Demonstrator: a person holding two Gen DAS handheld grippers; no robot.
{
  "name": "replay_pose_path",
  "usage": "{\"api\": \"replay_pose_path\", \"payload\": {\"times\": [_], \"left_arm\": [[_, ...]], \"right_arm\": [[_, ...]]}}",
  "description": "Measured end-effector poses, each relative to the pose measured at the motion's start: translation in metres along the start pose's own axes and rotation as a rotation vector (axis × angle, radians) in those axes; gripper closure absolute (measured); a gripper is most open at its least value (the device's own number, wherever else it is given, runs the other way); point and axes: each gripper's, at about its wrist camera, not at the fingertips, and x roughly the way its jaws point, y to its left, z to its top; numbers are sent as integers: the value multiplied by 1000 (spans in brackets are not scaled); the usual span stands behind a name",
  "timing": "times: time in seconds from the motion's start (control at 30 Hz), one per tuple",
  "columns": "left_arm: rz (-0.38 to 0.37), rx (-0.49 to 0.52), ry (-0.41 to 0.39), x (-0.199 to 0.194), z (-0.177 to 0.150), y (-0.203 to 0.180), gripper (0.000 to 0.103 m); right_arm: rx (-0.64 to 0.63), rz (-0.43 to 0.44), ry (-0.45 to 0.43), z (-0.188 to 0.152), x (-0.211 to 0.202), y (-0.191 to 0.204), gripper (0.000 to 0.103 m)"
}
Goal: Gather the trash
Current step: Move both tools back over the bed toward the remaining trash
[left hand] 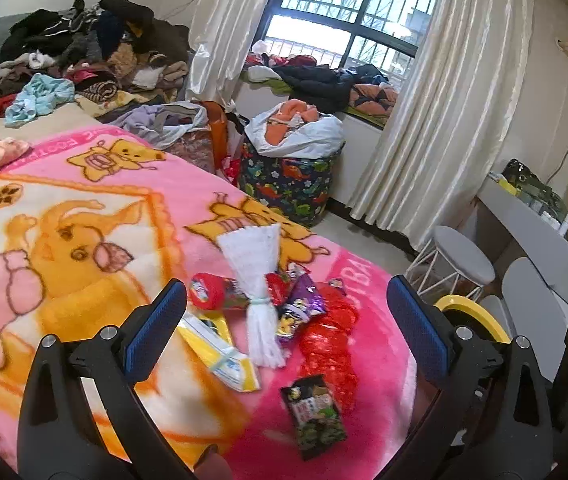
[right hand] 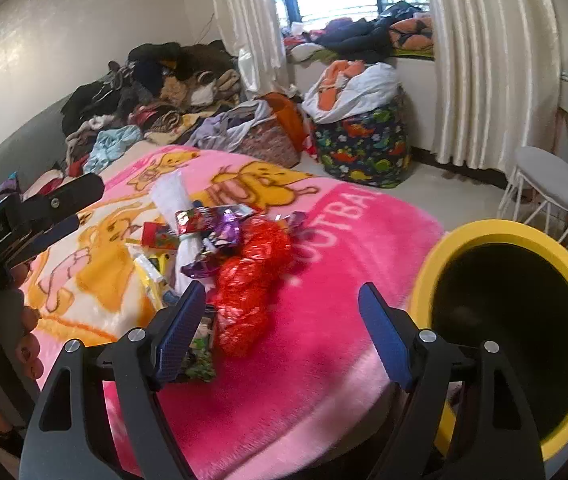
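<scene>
From the left wrist view, the left gripper (left hand: 286, 328) hangs open and empty over the pink cartoon blanket (left hand: 83, 216) on the bed, its blue pads spread to either side of the litter. The trash sits straight ahead of it and a little below. I count a dark snack packet (left hand: 316, 414) nearest, lying alone with its long axis running roughly away from the gripper; a yellow-and-white wrapper (left hand: 219, 350) toward the left pad, lying slantwise; a white tied bundle (left hand: 259, 276) running lengthwise up the middle; a red tube-like packet (left hand: 215, 292); a purple wrapper (left hand: 302, 308); and a crumpled red foil mass (left hand: 332, 344) on the right. That makes six pieces I can separate, though smaller scraps may hide under them. Only a sliver of the yellow bin (left hand: 480, 316) shows behind the right pad.

From the right wrist view, the right gripper (right hand: 284, 332) is also wide open with nothing in it. The red foil lies just ahead and left of centre, and the dark packet sits half hidden behind its left pad. The bin stands close on the right beside the bed, mouth open and dark, with one bin in all. I judge the right gripper is nearer both the bin and the foil, so it looks better placed for that piece. The left gripper shows at the left edge, in a person's hand (right hand: 23, 332).
</scene>
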Motion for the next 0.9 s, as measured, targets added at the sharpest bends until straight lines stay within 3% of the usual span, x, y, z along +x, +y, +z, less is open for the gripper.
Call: {"api": "replay_pose_path", "payload": {"times": [0.6,0.9], "left_arm": [[-4,-56,115,71,30,28,11],[-9,-107,189,104,38,33,20]], "right_arm": [[28,46,118,9,70,7,27],[25,56,168,10,95,6,27]]}}
